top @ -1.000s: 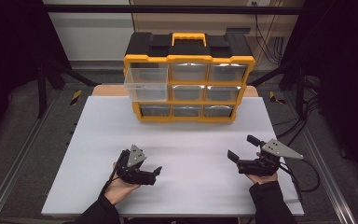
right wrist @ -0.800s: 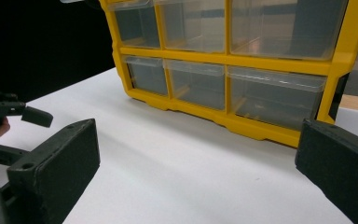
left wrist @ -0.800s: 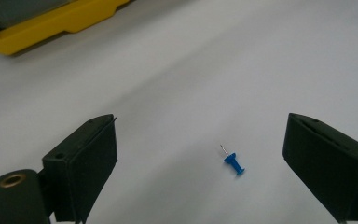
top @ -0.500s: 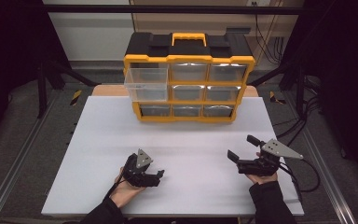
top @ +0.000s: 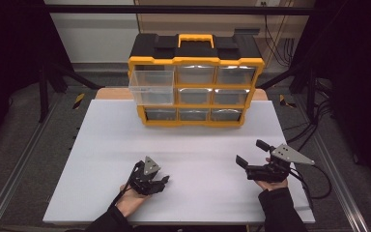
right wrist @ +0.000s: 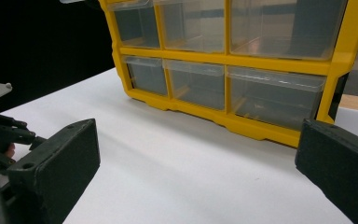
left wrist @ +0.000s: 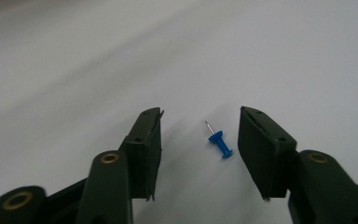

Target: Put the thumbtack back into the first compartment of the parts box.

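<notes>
Left gripper view: a blue pushpin (left wrist: pixel 220 143) is bracketed, untouched, by the half-closed left tool (left wrist: pixel 200 128), whose jaws have just been closing; it should be centred before pinching.

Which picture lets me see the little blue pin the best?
The left gripper view: the blue push pin lies on the white table between the left gripper's open jaws, which have just been closing, needle and head clear. In the high view that spot is too small to make out. The right gripper view looks toward the yellow drawer cabinet instead.
</notes>
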Motion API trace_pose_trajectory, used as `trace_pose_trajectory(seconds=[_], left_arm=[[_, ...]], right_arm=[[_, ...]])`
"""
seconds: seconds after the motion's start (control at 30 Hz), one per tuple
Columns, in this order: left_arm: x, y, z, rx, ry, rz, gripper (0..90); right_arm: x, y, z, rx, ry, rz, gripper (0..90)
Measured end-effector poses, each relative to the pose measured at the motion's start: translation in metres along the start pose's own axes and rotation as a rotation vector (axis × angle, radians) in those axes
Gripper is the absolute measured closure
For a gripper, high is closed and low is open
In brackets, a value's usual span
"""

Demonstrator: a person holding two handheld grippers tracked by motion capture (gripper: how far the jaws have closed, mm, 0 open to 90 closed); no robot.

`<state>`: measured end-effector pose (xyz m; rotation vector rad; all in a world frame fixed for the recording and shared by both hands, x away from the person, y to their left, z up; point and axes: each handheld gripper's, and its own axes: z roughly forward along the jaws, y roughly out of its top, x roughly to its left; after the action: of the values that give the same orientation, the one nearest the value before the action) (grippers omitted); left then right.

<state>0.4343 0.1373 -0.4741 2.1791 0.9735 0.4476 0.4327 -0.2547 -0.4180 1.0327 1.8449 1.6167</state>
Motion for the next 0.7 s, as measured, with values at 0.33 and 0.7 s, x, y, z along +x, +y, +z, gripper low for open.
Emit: trace_pose_trajectory(seconds=[0.33,0.7], left_arm=[[-0.0026,0.0001,0.0004,0.009,-0.010,-0.002,65.9],[-0.0040,-0.0008,0.0006,0.025,-0.013,-0.011,73.5]], right_arm=[[-0.0002,0.0000,0.0001,0.001,-0.004,-0.002,0.4],[-0.0003,0.0005,-0.0007,-0.005,0.000,-0.002,0.4]])
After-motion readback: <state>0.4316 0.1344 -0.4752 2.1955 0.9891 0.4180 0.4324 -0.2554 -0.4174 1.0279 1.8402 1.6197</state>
